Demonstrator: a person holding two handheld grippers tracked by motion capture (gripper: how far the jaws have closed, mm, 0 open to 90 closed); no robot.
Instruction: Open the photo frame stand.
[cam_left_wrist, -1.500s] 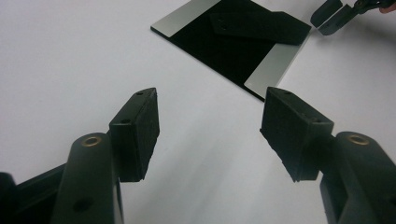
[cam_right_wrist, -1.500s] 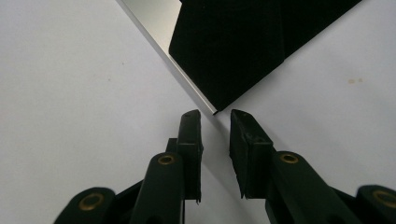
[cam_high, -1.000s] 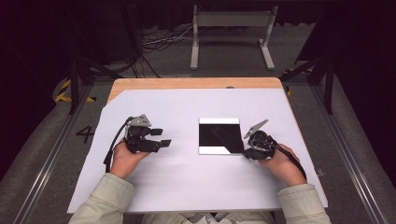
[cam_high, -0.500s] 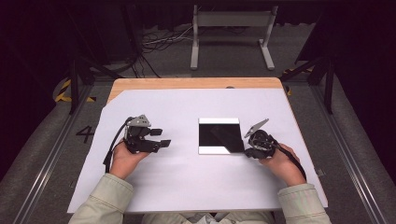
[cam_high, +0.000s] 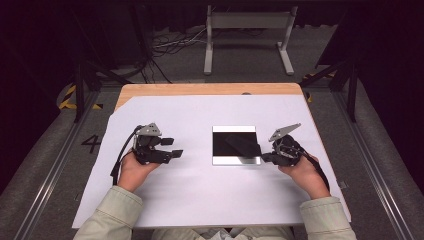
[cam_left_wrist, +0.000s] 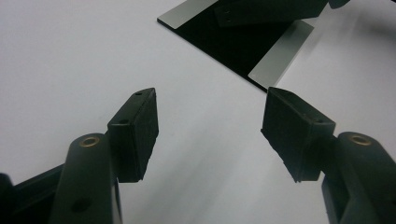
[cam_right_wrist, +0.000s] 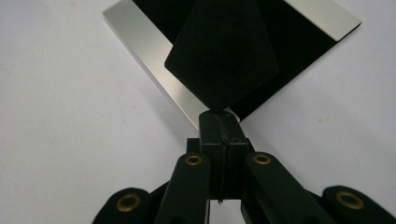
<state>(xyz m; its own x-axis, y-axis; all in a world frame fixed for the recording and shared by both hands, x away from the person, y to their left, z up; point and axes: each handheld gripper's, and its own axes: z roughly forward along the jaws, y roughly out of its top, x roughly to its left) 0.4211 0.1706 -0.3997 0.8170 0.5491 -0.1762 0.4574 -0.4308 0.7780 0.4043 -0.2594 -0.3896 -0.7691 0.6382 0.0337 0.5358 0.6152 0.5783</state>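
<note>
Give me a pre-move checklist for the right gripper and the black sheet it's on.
1. Right gripper shut on a corner of the thin black diamond-shaped sheet: ok.
2. Sheet over the square black mirror-edged plate: ok.
3. Sheet lifted clear of the plate: cannot tell.
4. Left gripper open, nothing between its jaws: ok.
5. Left gripper apart from the plate: ok.
6. Plate flat on the white table cover: ok.

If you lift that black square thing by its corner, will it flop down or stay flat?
Probably stays fairly flat: the black sheet, pinched at one corner by the right gripper, shows no sag. It looks thin, so likely light. It might slide on the shiny plate.
</note>
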